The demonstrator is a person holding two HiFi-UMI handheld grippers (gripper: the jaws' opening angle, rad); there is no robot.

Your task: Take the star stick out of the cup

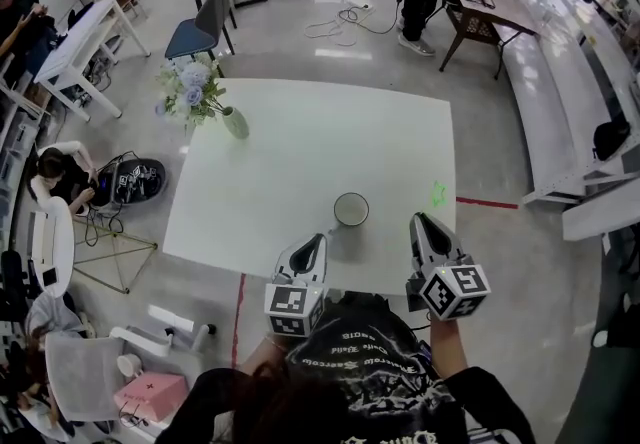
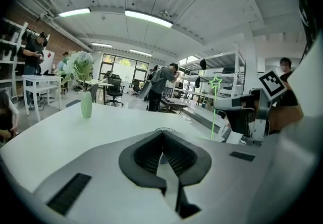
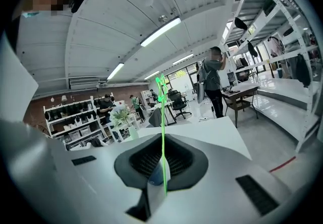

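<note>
- Nearest the head camera is the person's dark printed shirt [image 1: 360, 352], at 6 o'clock in the head view, with both marker cubes just above it.
- From there the left gripper [image 1: 319, 238] reaches toward 12 o'clock. Its jaws are pressed together with nothing between them, and the cup [image 1: 335, 209] stands just past its tip, at about 1 o'clock.
- At 3 o'clock from the cup is the right gripper [image 1: 418, 221], whose jaws pinch the thin green stem of the star stick [image 3: 163, 132] low down.
- In the right gripper view the stick's long axis stands nearly upright, crossing the line of the jaws, and the star is at the 12 o'clock end, well above the pads.
- The cup stands upright on the white table [image 1: 300, 152], and its mouth looks empty in the head view.
- In the same view the star shows beside the right gripper's tip, apart from the cup's rim, so I judge the stick already out.
- What remains turns on the right hand alone. The cup lies at 9 o'clock from its jaws, so carrying the stick toward 3 o'clock would keep its lower end away from the rim.
- A vase [image 1: 235, 123] of pale flowers [image 1: 190, 87] stands at 10 o'clock, well apart from both grippers.
</note>
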